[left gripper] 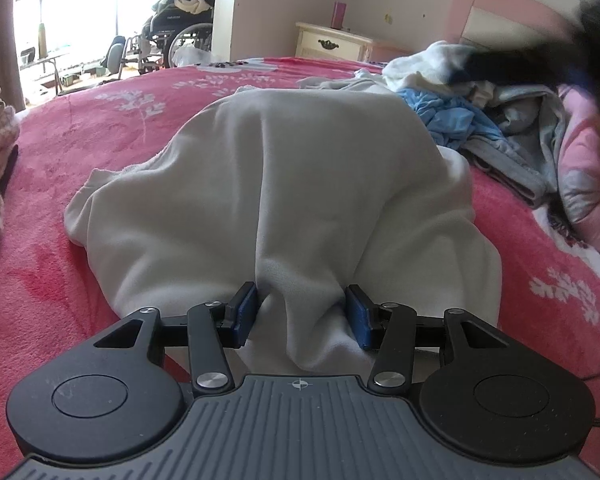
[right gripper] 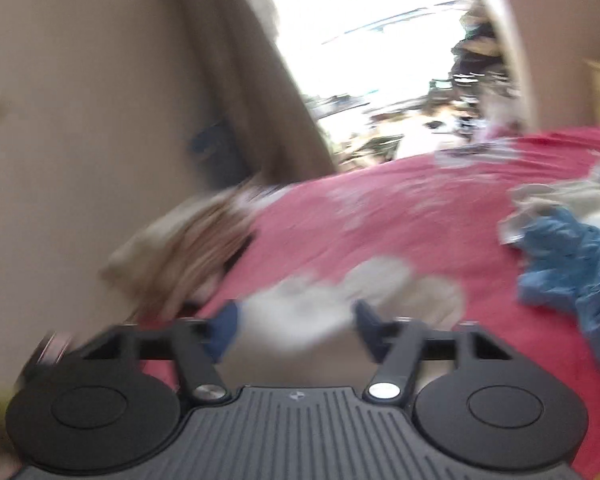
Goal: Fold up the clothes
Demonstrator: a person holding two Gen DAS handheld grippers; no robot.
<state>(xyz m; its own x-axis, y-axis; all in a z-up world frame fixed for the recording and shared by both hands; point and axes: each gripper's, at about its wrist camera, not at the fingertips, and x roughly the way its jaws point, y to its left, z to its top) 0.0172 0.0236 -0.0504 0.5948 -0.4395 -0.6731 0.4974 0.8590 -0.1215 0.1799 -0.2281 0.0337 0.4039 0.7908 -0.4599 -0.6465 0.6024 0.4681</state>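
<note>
One cream garment (left gripper: 284,184), bunched, creased, on pink bedspread (left gripper: 80,160)

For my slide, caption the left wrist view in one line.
Left gripper bunches a fold of the white garment between its fingers on the pink blanket, unfolded clothes heaped beyond.

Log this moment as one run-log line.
left claw: bunched fold of white garment between its pads | right claw: open, blurred | unfolded pile: right on pink bedspread

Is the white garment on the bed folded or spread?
Neither: the white garment lies bunched and creased on the pink blanket, not neatly folded.
</note>
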